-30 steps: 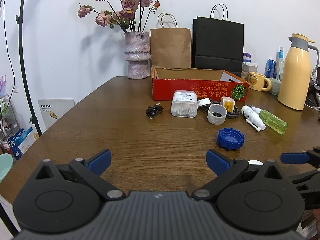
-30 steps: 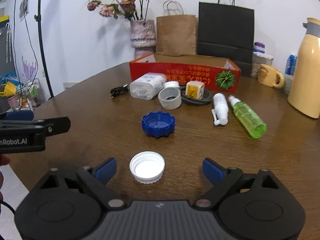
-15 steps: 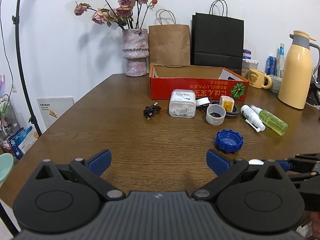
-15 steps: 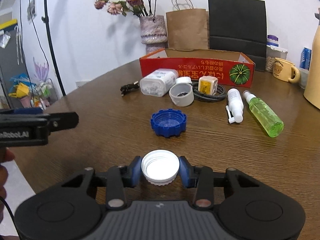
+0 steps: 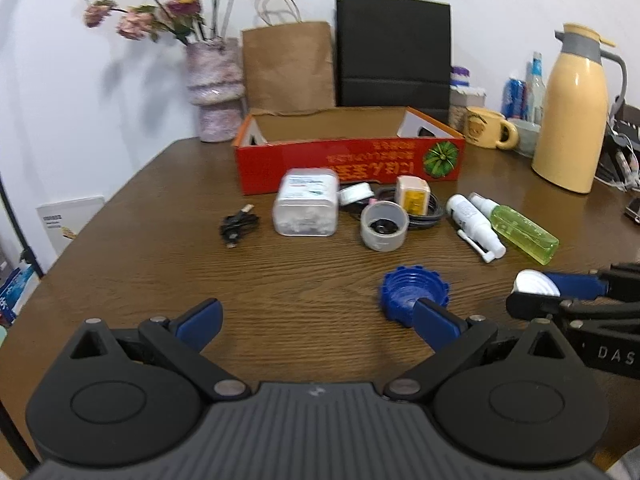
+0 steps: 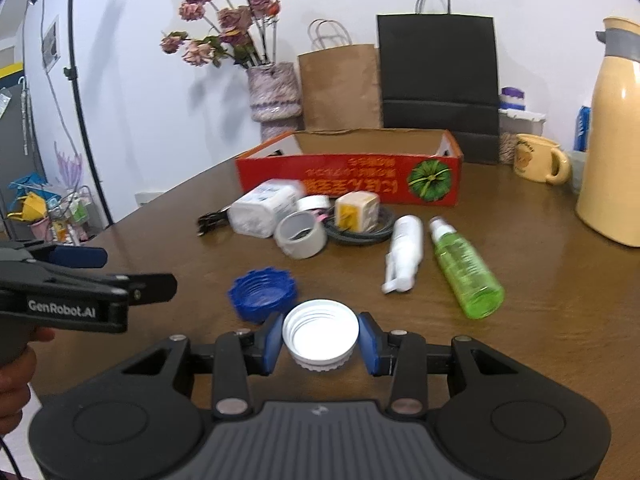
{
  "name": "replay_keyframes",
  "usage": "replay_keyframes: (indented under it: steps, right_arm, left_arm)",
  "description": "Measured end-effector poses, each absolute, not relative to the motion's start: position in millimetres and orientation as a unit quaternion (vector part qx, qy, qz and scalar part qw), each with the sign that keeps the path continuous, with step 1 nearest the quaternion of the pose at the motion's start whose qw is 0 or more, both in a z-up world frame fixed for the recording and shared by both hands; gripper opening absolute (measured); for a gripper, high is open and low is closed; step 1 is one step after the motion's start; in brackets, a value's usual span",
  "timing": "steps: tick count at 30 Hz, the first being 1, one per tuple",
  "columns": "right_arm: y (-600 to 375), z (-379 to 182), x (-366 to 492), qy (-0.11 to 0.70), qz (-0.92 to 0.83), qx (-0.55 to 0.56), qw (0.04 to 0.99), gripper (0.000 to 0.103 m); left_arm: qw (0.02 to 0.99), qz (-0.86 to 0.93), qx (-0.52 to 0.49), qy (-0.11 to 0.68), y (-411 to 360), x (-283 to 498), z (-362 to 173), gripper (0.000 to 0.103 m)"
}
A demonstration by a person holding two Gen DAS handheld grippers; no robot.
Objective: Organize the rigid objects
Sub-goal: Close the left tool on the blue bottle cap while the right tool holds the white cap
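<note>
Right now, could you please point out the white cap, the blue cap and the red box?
white cap (image 6: 320, 330): right wrist view, its inner floor.
blue cap (image 6: 260, 294): right wrist view, its ridged rim.
red box (image 5: 360, 166): left wrist view, its front wall.

Wooden table (image 5: 168, 256), red box (image 5: 348, 162), bottles (image 5: 524, 232).

Open wood in front, clutter guarding the box

The brown wooden table (image 5: 132, 240) lies bare from 7 to 11 o'clock in the left wrist view. Toward 12 o'clock, a black coiled cable (image 5: 237, 226), clear plastic tub (image 5: 306, 208), grey tape roll (image 5: 384, 227), white spray bottle (image 5: 474, 224) and green spray bottle (image 5: 520, 230) line up before the red cardboard box (image 5: 352, 164); a blue ridged cap (image 5: 412, 294) sits nearer, at 1 o'clock.
</note>
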State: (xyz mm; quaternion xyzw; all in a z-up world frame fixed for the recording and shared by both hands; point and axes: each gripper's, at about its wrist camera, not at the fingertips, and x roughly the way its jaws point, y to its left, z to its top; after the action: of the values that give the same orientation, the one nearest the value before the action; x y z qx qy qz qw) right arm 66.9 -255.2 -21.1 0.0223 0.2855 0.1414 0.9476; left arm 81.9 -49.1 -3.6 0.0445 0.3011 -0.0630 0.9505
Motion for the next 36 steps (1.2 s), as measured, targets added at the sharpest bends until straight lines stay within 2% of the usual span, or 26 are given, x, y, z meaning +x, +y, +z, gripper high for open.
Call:
replay_keyframes:
  steps: [19,22,31,36]
  right_arm:
    - [-298.6,-28.9,103.1,0.293,0.112,-0.004,0.950,0.039]
    - [-299.5,-30.3,106.5,0.294,0.113,-0.006,0.949,0.039]
    - [-298.2,-31.0,109.3,0.289,0.118,-0.004,0.950,0.039]
    - [-295.8,-30.3,107.6,0.284,0.120,-0.005,0.951,0.039]
  left_arm:
    - [0.928,-0.099,0.068,0.352,-106.4,136.0,-34.1,0.103]
    - [0.928,-0.098,0.066,0.353,-108.1,137.4,-36.1,0.098]
    - [0.925,-0.104,0.056,0.362,-108.3,139.9,-38.9,0.055]
    - [0.925,-0.101,0.052,0.362,-106.7,140.3,-38.0,0.055]
